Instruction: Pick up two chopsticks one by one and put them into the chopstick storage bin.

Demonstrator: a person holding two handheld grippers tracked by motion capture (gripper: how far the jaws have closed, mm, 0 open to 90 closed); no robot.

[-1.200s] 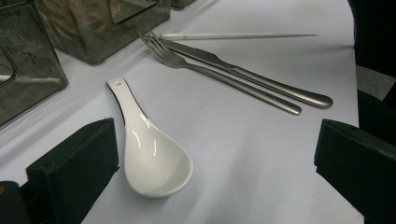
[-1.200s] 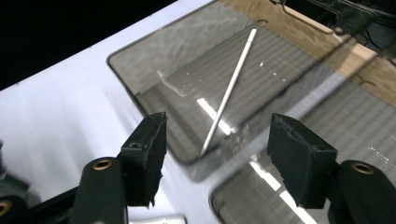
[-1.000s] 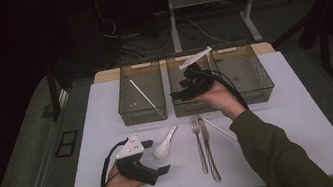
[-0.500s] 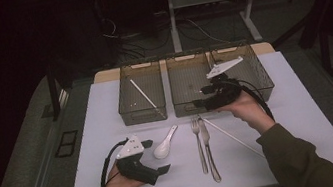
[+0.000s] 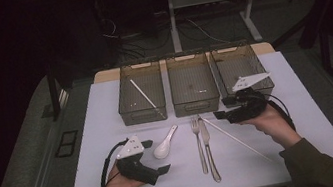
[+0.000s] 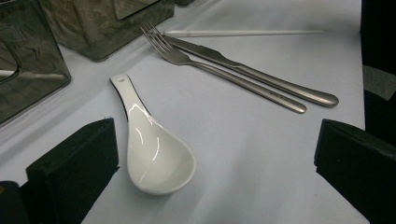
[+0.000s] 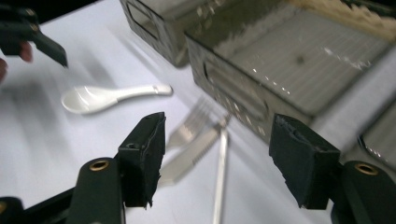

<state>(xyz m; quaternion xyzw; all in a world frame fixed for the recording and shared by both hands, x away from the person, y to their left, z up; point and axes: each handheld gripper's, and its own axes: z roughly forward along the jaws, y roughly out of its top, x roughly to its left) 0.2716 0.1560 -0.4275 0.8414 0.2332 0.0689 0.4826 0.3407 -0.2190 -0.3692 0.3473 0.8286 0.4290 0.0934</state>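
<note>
- Chopstick [image 5: 236, 135], white and thin, lies slanted on the white table [image 5: 315, 151], its upper end just left of the right gripper [image 5: 218, 109]; a second chopstick [image 5: 146, 96] rests in the left bin [image 5: 127, 111]
- Three bins stand in a row; one fork [image 5: 198, 141], one knife [image 5: 208, 147] and one white spoon [image 5: 164, 144] lie before them
- Left gripper [image 5: 156, 156] rests by the spoon, jaws wide apart with nothing between
- Right gripper view shows its jaws apart and empty above the chopstick's end [image 7: 219, 186], blurred; left gripper view shows the spoon's glossy bowl [image 6: 156, 158] up close
- Since a second ago the right gripper has come back from over the middle bin [image 5: 193, 89] to the table in front of the right bin; the left has kept its place
</note>
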